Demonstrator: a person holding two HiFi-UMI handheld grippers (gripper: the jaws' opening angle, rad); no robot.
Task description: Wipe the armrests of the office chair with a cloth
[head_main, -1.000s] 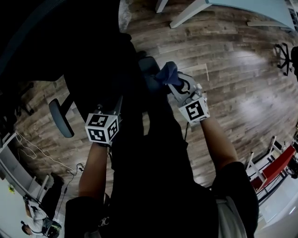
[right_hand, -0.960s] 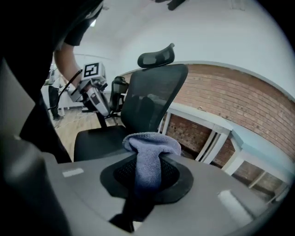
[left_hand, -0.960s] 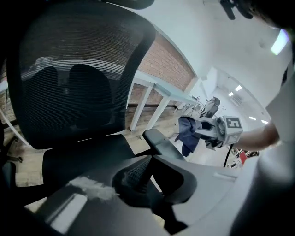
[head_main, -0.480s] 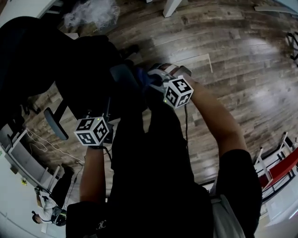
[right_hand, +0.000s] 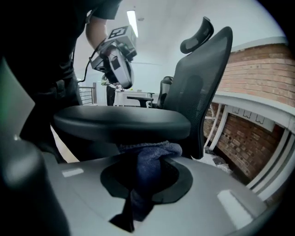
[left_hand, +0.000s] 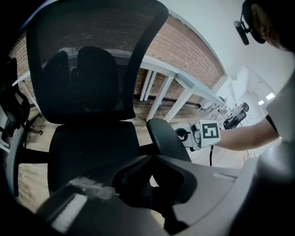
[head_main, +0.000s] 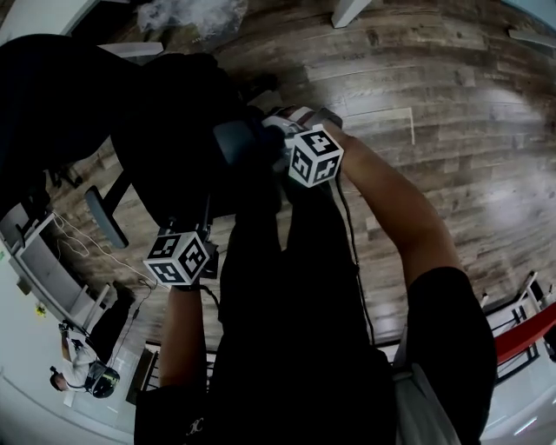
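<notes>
A black office chair (left_hand: 87, 92) with a mesh back fills the left gripper view. My right gripper (right_hand: 147, 159) is shut on a dark blue cloth (right_hand: 150, 154), whose bunched top touches the front edge and underside of the padded armrest (right_hand: 122, 122). In the head view that right gripper (head_main: 280, 146) sits at the near armrest (head_main: 233, 139), the cloth mostly hidden. The other armrest (head_main: 104, 217) stands at the left. My left gripper (head_main: 201, 228) hangs low in front of the seat; its jaws (left_hand: 147, 159) look shut with nothing in them. It faces the armrest (left_hand: 166, 138).
Wood plank floor (head_main: 452, 113) spreads to the right. White desk legs (left_hand: 156, 92) and a brick wall (left_hand: 184, 50) stand behind the chair. A crumpled plastic bag (head_main: 187, 13) lies at the top. Another person (head_main: 82, 374) sits at bottom left.
My right gripper has carried the cloth leftward onto the near armrest. The left gripper has stayed low in front of the seat. The head view has shifted.
</notes>
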